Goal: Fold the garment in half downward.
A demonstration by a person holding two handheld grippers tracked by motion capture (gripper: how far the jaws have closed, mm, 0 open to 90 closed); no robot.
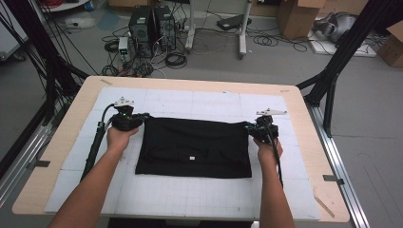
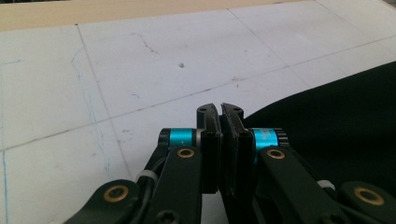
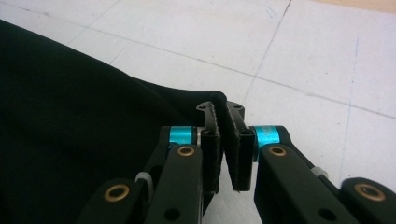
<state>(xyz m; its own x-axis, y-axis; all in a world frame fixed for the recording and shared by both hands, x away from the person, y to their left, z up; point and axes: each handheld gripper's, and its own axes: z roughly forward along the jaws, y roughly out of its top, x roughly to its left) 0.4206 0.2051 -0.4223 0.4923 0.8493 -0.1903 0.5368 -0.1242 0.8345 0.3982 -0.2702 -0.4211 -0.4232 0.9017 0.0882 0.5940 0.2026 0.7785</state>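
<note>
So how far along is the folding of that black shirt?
The black shirt already lies folded into a flat rectangle on the white mat. In hand: the left tongs and right tongs are shut at its two far corners. Probably left: another fold towards the near edge.

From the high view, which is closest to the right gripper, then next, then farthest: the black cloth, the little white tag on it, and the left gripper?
1. Black cloth: its far right corner is at the right gripper.
2. White tag: near the cloth's middle.
3. Left gripper: at the cloth's far left corner.
</note>
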